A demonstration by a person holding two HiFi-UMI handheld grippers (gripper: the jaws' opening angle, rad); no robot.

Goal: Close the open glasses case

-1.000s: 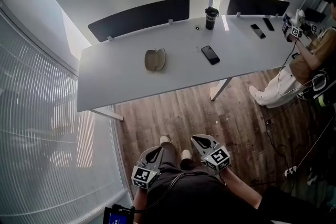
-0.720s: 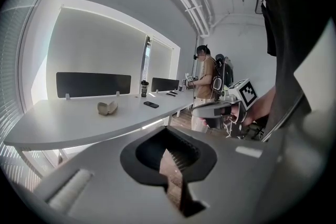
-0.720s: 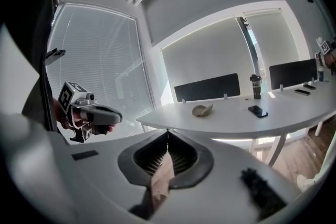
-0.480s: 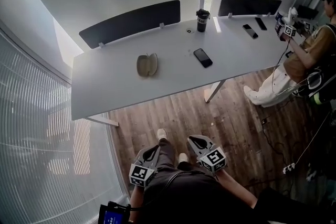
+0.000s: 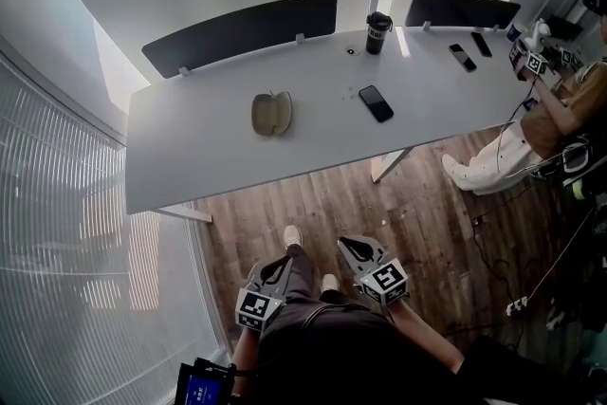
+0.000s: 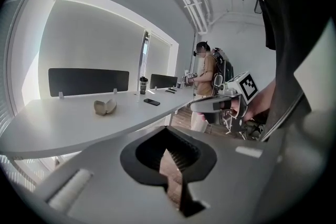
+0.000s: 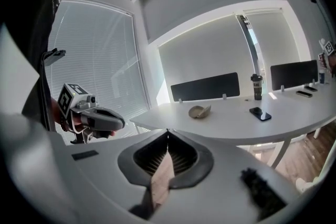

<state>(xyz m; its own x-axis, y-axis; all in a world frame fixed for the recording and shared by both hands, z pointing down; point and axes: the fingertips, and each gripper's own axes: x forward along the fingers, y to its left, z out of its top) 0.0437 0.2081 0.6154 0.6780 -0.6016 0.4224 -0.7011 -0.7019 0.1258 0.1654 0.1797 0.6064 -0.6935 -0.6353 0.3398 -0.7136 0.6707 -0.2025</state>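
Observation:
The open glasses case (image 5: pixel 271 113) is tan, and its two shell halves lie spread on the white table (image 5: pixel 209 156), left of centre. It also shows small and far off in the left gripper view (image 6: pixel 105 107) and the right gripper view (image 7: pixel 199 110). My left gripper (image 5: pixel 268 274) and right gripper (image 5: pixel 356 249) hang low by my legs over the wooden floor, well short of the table. In the gripper views, the left gripper (image 6: pixel 167 129) and the right gripper (image 7: pixel 167 132) each have their jaws meeting at the tips, with nothing held.
A black phone (image 5: pixel 377 102) lies right of the case and a dark tumbler (image 5: pixel 378 32) stands at the back. Two more phones (image 5: pixel 463 57) lie far right. Black divider panels (image 5: pixel 242 33) line the far edge. Another person (image 5: pixel 560 109) sits at the right end. Window blinds (image 5: pixel 66 251) run along the left.
The head view has swung slightly, so the table sits a little differently in frame. Both grippers stay low by my legs, and the case has not moved.

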